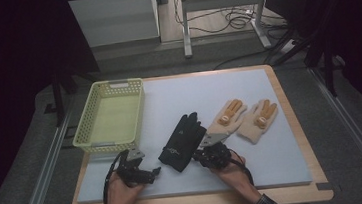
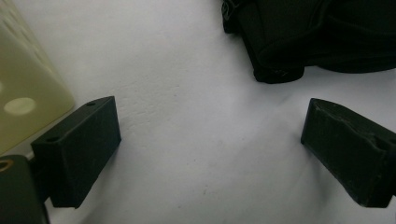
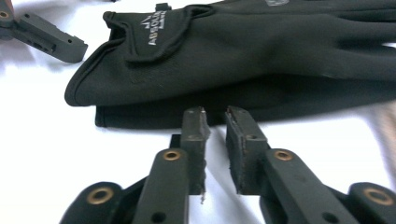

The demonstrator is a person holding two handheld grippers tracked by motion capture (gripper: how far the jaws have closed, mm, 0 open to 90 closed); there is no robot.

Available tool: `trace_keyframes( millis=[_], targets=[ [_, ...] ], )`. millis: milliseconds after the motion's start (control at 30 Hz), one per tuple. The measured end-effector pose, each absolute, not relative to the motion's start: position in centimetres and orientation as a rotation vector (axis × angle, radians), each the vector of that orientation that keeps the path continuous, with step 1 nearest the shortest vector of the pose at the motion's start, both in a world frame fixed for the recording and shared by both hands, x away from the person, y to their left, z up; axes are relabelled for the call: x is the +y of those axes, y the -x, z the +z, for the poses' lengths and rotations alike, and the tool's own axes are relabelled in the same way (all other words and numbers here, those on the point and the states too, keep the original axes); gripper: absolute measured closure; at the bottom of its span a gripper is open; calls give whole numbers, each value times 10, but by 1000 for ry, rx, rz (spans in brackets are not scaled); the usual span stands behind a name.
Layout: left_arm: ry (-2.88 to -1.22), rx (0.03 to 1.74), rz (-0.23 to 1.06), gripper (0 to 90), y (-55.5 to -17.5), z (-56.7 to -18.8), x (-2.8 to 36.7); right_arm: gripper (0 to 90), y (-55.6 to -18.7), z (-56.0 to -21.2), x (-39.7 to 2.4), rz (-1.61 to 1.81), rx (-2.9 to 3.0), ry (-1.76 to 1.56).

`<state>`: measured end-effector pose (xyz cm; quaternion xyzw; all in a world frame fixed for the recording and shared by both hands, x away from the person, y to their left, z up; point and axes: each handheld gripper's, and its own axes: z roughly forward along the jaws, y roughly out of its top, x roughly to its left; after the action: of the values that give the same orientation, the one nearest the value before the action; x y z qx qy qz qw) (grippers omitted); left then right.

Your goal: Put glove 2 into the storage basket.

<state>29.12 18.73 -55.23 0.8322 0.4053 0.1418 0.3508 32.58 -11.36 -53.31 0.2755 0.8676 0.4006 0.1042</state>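
Observation:
Two black gloves [image 1: 180,142] lie stacked on the white mat [image 1: 202,87], cuffs toward the front edge. In the right gripper view the black gloves [image 3: 233,60] lie just beyond my right gripper [image 3: 215,114], whose jaws stand a narrow gap apart with nothing between them. In the high view my right gripper [image 1: 198,155] sits at the stack's right side near the cuff. My left gripper [image 1: 156,172] rests on the mat left of the cuffs. Its jaws are wide apart around bare mat in the left gripper view [image 2: 210,154], with the black gloves [image 2: 317,37] ahead at the upper right.
A yellow perforated basket [image 1: 117,83] stands at the mat's back left, its wall [image 2: 23,93] close beside the left jaw. Two beige gloves [image 1: 228,117] [image 1: 258,119] lie palm up right of the black stack. One jaw of the left gripper [image 3: 46,35] shows at the far left.

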Motion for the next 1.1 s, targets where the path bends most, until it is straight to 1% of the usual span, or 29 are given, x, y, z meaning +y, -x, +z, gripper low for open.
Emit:
trace_keyframes(
  millis=[67,167,200,233,333,367,400,533,700,900,1100],
  targets=[
    [-2156,1049,368,50,-291,-552,187,696,-325,-531,-120,1185,2543,-820],
    [-2155,1049,368,50,-291,-552,187,585,-321,-526,-137,1179,2517,-825],
    [-2154,1049,367,50,-291,-552,187,585,-321,-526,-137,1179,2517,-825],
    [-2153,1053,364,50,-291,-552,187,564,-320,-525,-141,1178,2510,-829],
    [-2153,1053,363,50,-291,-552,187,483,-317,-522,-154,1168,2488,-840],
    [-2152,1053,363,50,-291,-552,188,439,-316,-521,-160,1159,2484,-846],
    [-2152,1053,363,50,-291,-552,188,439,-316,-521,-160,1159,2484,-846],
    [-2151,1052,363,49,-291,-552,188,368,-314,-520,-176,1133,2466,-869],
    [-2151,1053,363,49,-291,-552,187,307,-313,-521,-198,1086,2443,-900],
    [-2153,1049,366,48,-291,-552,187,268,-316,-527,-222,1026,2408,-956],
    [-2152,1052,364,48,-291,-552,187,227,-321,-532,-229,1017,2409,-975]
  ],
)
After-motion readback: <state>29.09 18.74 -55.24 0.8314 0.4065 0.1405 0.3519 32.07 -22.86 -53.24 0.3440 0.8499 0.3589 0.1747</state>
